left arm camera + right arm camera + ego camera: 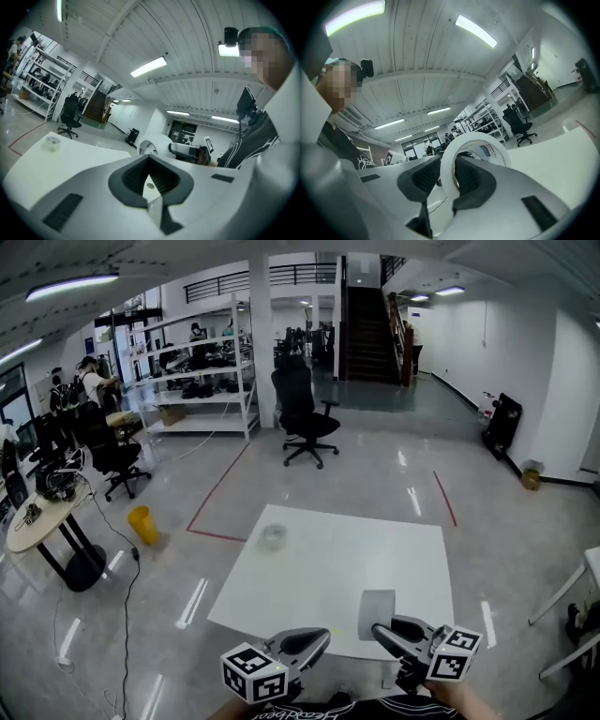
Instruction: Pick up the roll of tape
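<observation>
Closest to the head camera, the right gripper (382,628) pinches the roll of tape (377,610), a wide white ring standing on edge over the near side of the white table (319,568); the left gripper (322,637) beside it has its jaws pressed together on nothing; both point forward, roughly level; a clear roll (272,536) lies farther off on the table. Left gripper view: jaws meet at their tips; the white ring sits just beyond, to the right. Right gripper view: the pads (419,178) clamp the ring's wall, one jaw inside the hole; blue print marks its inner face.
</observation>
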The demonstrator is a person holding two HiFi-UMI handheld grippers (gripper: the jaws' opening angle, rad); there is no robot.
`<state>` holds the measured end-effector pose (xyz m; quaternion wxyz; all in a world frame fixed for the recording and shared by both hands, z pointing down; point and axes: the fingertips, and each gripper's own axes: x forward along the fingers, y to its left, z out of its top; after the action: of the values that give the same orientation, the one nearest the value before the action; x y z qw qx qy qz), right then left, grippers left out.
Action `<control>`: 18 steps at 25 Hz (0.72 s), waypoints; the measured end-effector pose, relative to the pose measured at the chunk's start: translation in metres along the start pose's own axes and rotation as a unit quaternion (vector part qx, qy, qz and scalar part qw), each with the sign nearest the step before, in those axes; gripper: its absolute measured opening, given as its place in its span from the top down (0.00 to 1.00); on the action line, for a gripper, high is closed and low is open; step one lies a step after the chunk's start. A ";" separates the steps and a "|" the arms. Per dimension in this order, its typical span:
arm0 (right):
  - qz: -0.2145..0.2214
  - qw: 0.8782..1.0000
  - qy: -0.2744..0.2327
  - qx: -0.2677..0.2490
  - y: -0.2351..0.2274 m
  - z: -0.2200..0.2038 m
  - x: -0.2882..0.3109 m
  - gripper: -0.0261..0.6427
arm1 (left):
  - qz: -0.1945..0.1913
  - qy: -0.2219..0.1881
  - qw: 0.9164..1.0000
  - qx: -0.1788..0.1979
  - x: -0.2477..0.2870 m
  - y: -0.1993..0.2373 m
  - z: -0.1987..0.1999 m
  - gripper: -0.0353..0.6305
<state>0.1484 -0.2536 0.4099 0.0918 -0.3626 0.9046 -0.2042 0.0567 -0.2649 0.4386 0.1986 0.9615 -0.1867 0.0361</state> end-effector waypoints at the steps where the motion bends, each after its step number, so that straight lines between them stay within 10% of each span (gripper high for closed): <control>1: -0.001 1.000 0.000 -0.001 0.002 -0.003 -0.001 0.82 | -0.002 0.000 1.000 0.000 -0.001 -0.001 -0.002 0.94; 18: -0.006 0.999 0.018 -0.026 0.001 -0.021 0.005 0.82 | 0.002 0.002 1.000 0.014 -0.003 0.001 -0.005 0.94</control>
<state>0.1379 -0.2498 0.4286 0.0649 -0.3663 0.9091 -0.1873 0.0536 -0.2628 0.4430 0.1856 0.9636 -0.1879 0.0411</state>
